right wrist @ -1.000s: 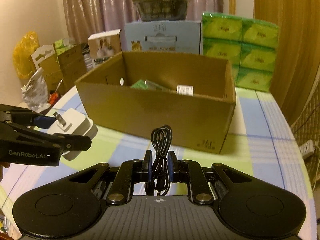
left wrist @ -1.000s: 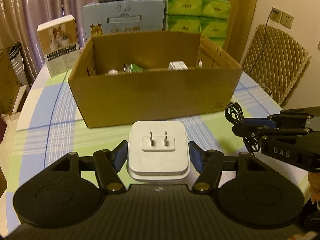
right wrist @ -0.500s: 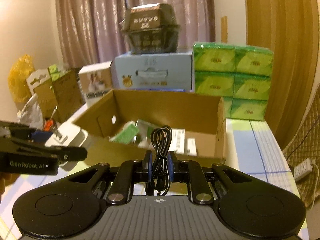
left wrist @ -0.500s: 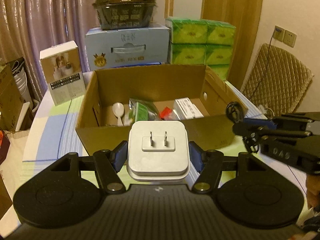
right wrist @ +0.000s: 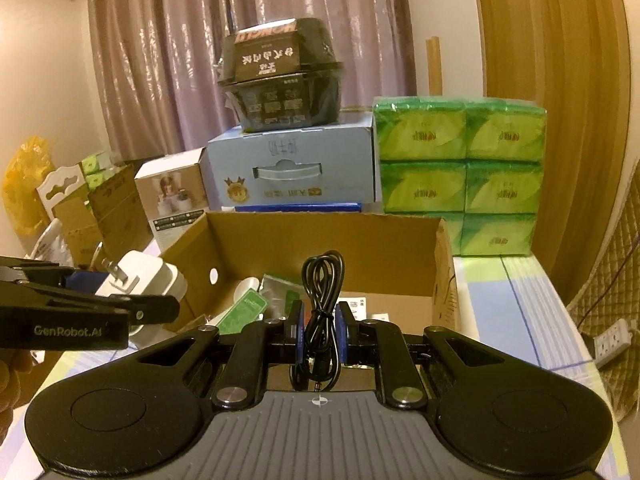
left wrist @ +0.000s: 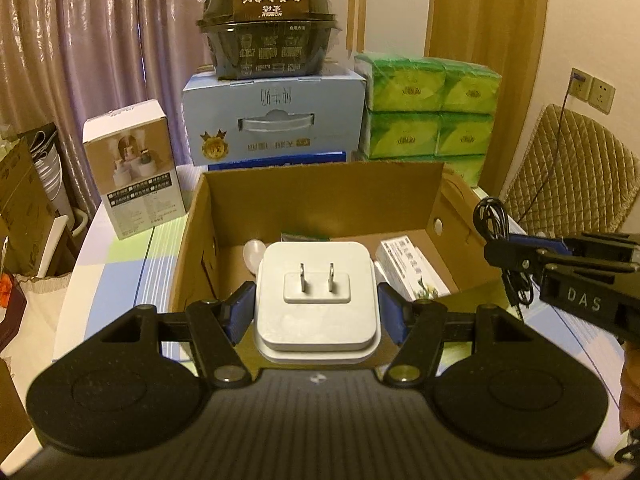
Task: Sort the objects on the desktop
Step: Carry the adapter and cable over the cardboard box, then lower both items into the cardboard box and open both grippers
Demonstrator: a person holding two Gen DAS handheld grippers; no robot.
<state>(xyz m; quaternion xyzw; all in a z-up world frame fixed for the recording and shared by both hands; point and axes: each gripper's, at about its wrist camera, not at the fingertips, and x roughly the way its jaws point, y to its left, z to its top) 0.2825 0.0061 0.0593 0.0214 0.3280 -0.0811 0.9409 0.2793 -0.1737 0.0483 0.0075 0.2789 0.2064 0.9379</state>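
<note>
My left gripper [left wrist: 316, 312] is shut on a white plug adapter [left wrist: 316, 300] with two metal prongs facing forward, held over the near edge of the open cardboard box [left wrist: 320, 184]. My right gripper [right wrist: 318, 332] is shut on a coiled black cable [right wrist: 322, 292], held over the same box [right wrist: 328, 240]. The right gripper with the cable [left wrist: 496, 224] shows at the right of the left wrist view. The left gripper with the adapter [right wrist: 140, 276] shows at the left of the right wrist view. The box holds a white spoon [left wrist: 254, 254], green packets [right wrist: 248, 308] and a white carton [left wrist: 412, 268].
Behind the box stand a blue carton [left wrist: 276, 120] with a black bowl pack [left wrist: 268, 24] on top, green tissue packs [left wrist: 432, 108] and a white product box [left wrist: 134, 168]. A quilted chair [left wrist: 572, 176] is at the right. The table has a checked cloth [right wrist: 516, 300].
Both grippers have risen and moved forward from in front of the box to above its near edge, so its inside now shows. Each still holds its object.
</note>
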